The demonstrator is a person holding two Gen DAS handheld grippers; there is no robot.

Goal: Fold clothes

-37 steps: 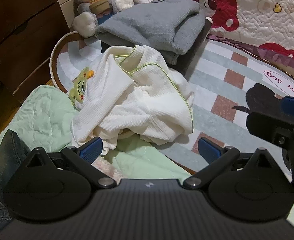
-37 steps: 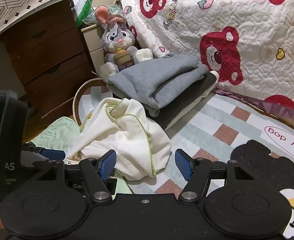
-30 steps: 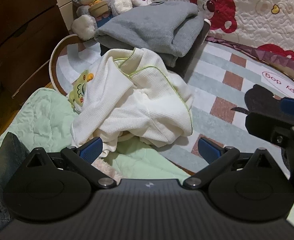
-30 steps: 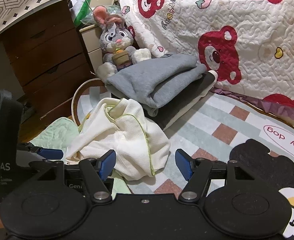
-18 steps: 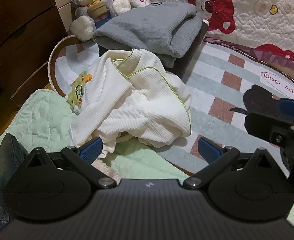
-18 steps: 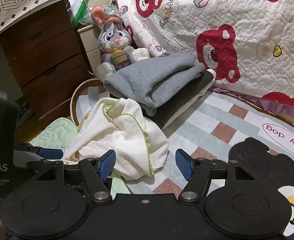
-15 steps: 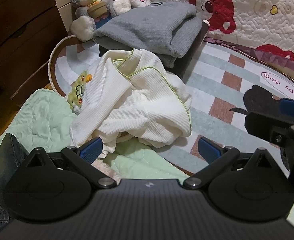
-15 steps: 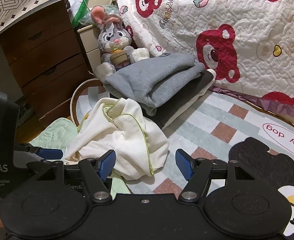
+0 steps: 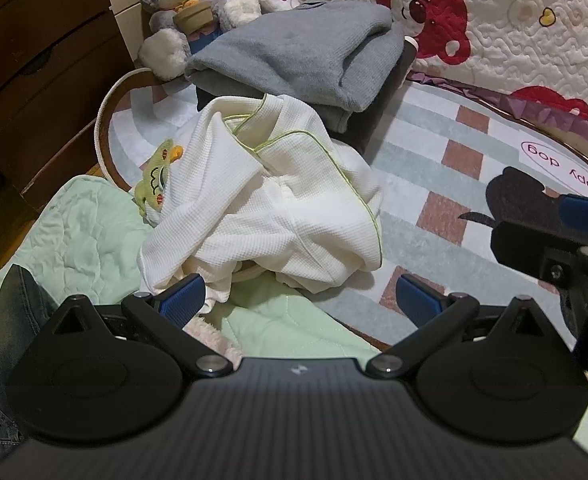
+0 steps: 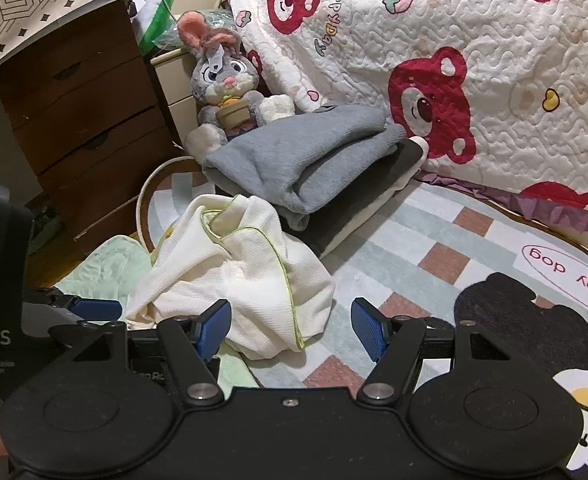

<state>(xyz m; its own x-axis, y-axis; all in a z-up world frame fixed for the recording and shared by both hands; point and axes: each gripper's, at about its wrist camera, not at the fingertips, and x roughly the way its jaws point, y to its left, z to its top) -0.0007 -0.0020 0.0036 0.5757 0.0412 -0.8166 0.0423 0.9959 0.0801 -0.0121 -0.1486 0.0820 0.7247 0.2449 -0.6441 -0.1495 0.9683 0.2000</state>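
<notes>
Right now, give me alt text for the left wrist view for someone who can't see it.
A crumpled white garment with green piping lies on a checked rug, just ahead of the open, empty left gripper. Behind it sits a folded grey sweater, a plush rabbit and a bear-print quilt.

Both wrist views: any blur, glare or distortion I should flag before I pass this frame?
Left wrist view: sharp, warm indoor light, the white garment nearly blown out; fisheye bends the rug edge. Right wrist view: equally sharp, no glare; the dresser sits in shadow and its top curves with the lens.
</notes>
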